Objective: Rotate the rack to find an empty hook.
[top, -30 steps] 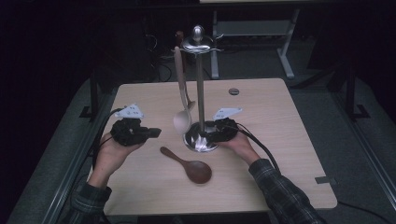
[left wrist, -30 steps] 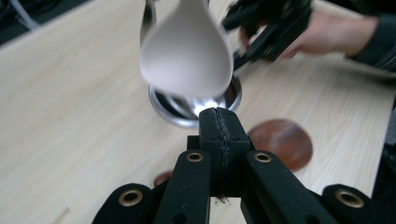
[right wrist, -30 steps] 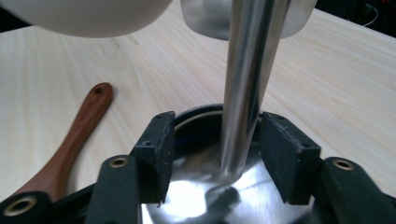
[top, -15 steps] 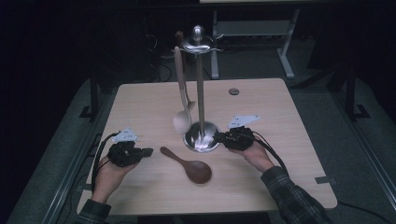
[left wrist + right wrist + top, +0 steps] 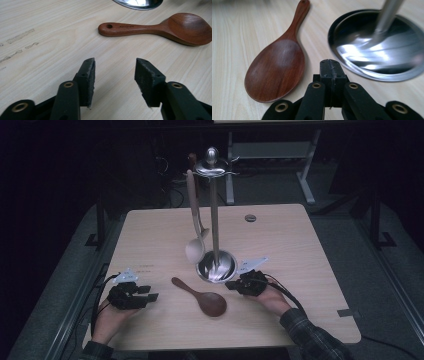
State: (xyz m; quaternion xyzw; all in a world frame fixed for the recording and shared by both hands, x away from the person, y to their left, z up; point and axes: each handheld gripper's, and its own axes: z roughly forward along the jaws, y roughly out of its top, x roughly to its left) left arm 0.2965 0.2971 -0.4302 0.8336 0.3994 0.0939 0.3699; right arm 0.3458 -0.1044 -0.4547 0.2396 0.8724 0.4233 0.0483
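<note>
Dark brown wooden rice spoon [image 5: 202,297] lies flat on the light wood table [image 5: 300,245], just in front of the round base of the polished steel utensil stand [image 5: 216,266], bowl toward the person, handle hole pointing away toward the left.

Pale beige ladle [image 5: 194,251] already hangs from the stand's top hook, its bowl just left of the base, so that part looks done. The wooden spoon is left to hang, judging by the layout; nothing has hold of it yet.

Left gripper [image 5: 152,296] sits low on the table, well left of the base, jaws spread and just been opening, nothing between the pads; the spoon handle lies ahead of it in the left gripper view.

Right gripper [image 5: 229,284] rests just beside the base's right front edge, jaws pressed together on nothing, having just closed.

Next likely step: pick the spoon up by its handle.
</note>
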